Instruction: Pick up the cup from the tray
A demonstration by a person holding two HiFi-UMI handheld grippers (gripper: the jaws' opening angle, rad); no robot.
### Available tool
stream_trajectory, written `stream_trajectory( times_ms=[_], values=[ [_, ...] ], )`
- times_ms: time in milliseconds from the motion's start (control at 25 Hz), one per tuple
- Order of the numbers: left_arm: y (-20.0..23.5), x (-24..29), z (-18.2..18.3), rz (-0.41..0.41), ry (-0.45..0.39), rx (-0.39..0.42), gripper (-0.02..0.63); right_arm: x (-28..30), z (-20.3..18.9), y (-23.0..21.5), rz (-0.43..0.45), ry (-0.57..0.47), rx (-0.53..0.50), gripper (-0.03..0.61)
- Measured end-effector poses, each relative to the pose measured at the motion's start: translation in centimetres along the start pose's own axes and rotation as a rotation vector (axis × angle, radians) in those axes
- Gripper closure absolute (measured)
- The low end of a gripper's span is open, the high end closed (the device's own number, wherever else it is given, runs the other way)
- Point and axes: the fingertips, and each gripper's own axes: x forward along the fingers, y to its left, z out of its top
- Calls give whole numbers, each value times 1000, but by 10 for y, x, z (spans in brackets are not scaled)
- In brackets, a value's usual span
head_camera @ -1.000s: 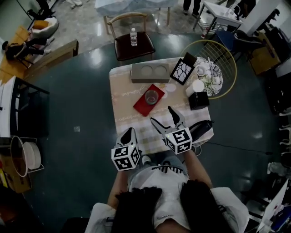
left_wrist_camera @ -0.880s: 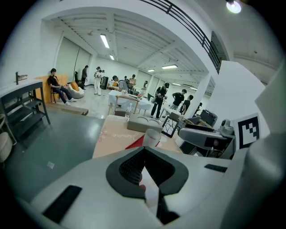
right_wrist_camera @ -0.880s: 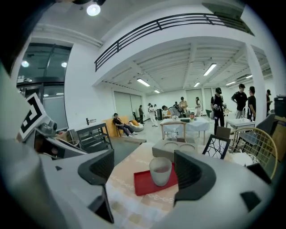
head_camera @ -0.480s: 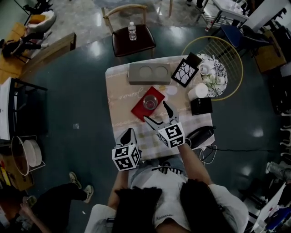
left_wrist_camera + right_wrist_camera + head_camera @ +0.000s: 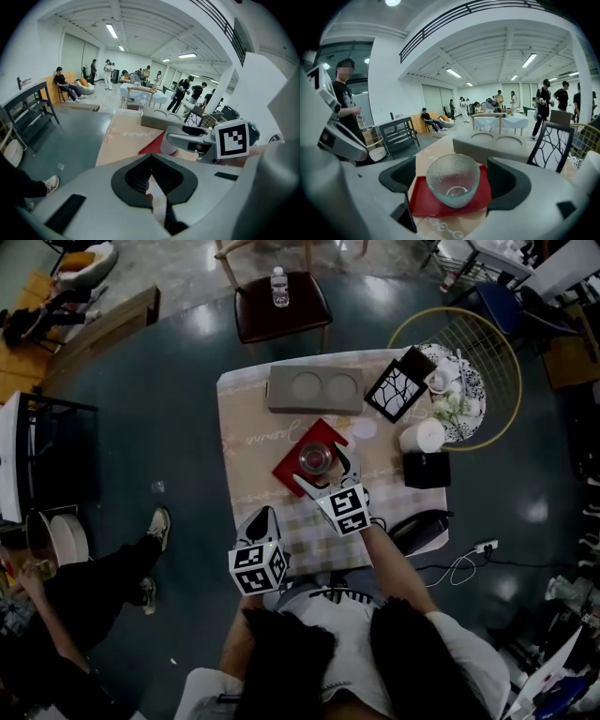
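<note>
Right gripper (image 5: 321,466) – jaws spread wide, they have just been opening, nothing gripped. The cup (image 5: 453,182), a clear dimpled glass one, stands upright between the two dark pads in the right gripper view, centre of the frame, with a gap on each side and no pad touching it. It sits on the red tray (image 5: 423,202), which lies on the table (image 5: 242,432) just below the grey two-hole holder (image 5: 314,388) in the head view. My right forearm reaches up from the lower centre of that view, the gripper tilted down toward the tray. Left gripper (image 5: 266,515) – jaws together, empty, at lower left of centre in the head view over the near table edge, nose angled down, well apart from the cup.
</note>
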Motion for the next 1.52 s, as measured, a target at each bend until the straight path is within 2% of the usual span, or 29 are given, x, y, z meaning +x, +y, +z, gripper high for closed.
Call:
stream_trajectory(
  times_ms=[200,320,440,600,640,800,1280,1400,1520],
  values=[
    [8,9,-2,19,25,-9,609,17,-8,-4,4,20,-14,123],
    [10,14,-1,30,34,-6,609,23,-13,0,42,43,7,124],
    [18,18,1,70,42,4,609,25,-14,0,51,54,11,124],
    [23,20,1,80,47,-22,609,28,-13,-6,39,64,-52,136],
    [24,21,1,84,50,-27,609,29,-12,-6,42,66,-73,175],
    [26,20,-5,99,64,-35,609,30,-8,-5,44,65,-96,176],
    [14,16,-1,72,38,-36,609,11,14,-2,50,17,-93,178],
    [7,13,4,47,16,-59,609,0,16,-6,31,9,-71,178],
    [1,12,10,34,1,-44,609,-14,17,-14,2,2,-57,178]
  ],
)
